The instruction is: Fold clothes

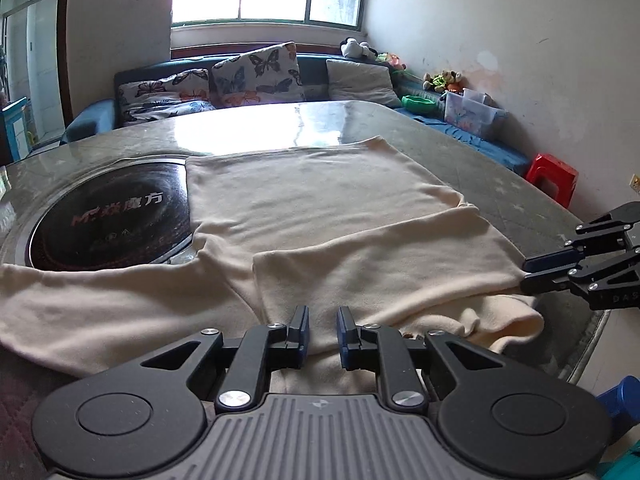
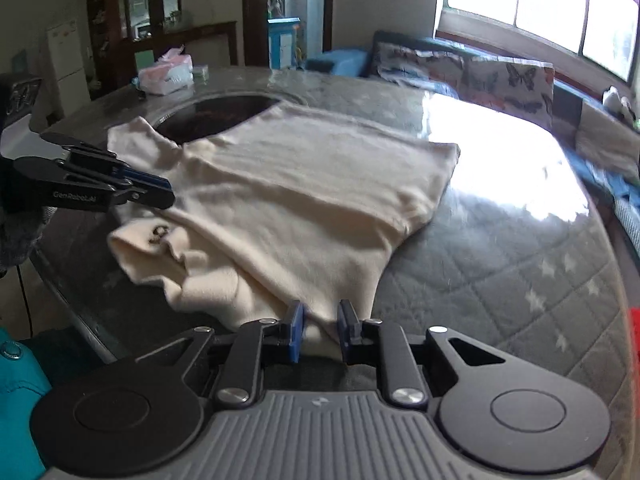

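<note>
A cream sweater (image 1: 320, 208) lies spread on the glass table (image 2: 500, 240), partly covering its built-in induction cooker (image 1: 112, 216). The left gripper (image 1: 322, 330) pinches the sweater at the near edge; the right gripper (image 2: 319, 330) pinches its folded sleeve. A tissue pack (image 2: 168, 74) sits at the far edge.

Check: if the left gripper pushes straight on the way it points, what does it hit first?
The cream garment. The left gripper points down at the cloth, whose near edge already lies between its fingers, so it meets fabric at once, then probably the table beneath.

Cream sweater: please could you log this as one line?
cream sweater on table | right gripper jaws pinch its edge | left gripper near collar, grip unclear
</note>
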{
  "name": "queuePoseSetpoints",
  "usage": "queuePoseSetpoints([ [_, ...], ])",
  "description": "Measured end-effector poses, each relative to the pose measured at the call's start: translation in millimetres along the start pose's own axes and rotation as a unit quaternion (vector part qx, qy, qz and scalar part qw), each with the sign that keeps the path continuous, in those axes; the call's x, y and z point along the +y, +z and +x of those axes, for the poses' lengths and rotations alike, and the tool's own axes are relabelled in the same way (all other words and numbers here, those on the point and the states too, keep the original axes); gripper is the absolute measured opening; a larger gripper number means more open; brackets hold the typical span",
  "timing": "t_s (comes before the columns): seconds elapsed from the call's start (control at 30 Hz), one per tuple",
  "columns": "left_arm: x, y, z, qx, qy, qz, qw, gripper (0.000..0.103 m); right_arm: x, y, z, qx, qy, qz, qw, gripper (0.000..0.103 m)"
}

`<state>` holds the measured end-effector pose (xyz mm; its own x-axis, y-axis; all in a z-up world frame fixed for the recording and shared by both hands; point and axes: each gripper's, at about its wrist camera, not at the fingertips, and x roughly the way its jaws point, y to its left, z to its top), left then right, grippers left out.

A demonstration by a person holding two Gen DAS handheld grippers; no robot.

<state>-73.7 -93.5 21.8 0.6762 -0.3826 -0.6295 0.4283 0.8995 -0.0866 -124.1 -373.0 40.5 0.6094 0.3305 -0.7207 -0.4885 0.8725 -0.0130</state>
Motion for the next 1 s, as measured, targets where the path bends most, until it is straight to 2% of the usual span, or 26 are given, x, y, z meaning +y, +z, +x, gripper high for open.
queuePoseSetpoints([
  [0.1,1.0,-0.1,-6.5,-0.005,0.001,-0.003,1.0000,0.017,1.7,4.9,-2.5,0.000,0.003,-0.013,1.000,0.017],
  [0.3,17.6,-2.0,-21.2,-0.014,0.030,-0.029,0.9990,0.019,7.8,31.2,4.0,-0.020,0.016,-0.038,0.999,0.020],
  [0.43,41.6,-4.5,-32.3,-0.018,0.076,-0.059,0.9952,0.031,21.8,49.5,23.5,-0.025,0.044,-0.060,0.997,0.021],
  [0.5,55.2,-6.0,-36.7,-0.018,0.103,-0.076,0.9916,0.032,30.5,57.6,36.2,-0.023,0.058,-0.073,0.995,0.021],
  [0.63,86.6,-8.9,-44.9,-0.020,0.167,-0.115,0.9789,0.035,50.6,72.0,58.4,-0.020,0.084,-0.099,0.991,0.022],
  [0.77,121.9,-9.7,-50.7,-0.027,0.228,-0.155,0.9608,0.035,68.0,85.5,73.0,-0.021,0.105,-0.120,0.987,0.022],
  [0.9,151.8,-7.2,-49.5,-0.031,0.279,-0.182,0.9426,0.036,79.1,94.3,86.6,-0.020,0.115,-0.129,0.985,0.022],
  [1.0,173.7,-5.5,-45.4,-0.026,0.299,-0.211,0.9301,0.038,84.3,96.4,97.5,-0.012,0.119,-0.129,0.984,0.022],
])
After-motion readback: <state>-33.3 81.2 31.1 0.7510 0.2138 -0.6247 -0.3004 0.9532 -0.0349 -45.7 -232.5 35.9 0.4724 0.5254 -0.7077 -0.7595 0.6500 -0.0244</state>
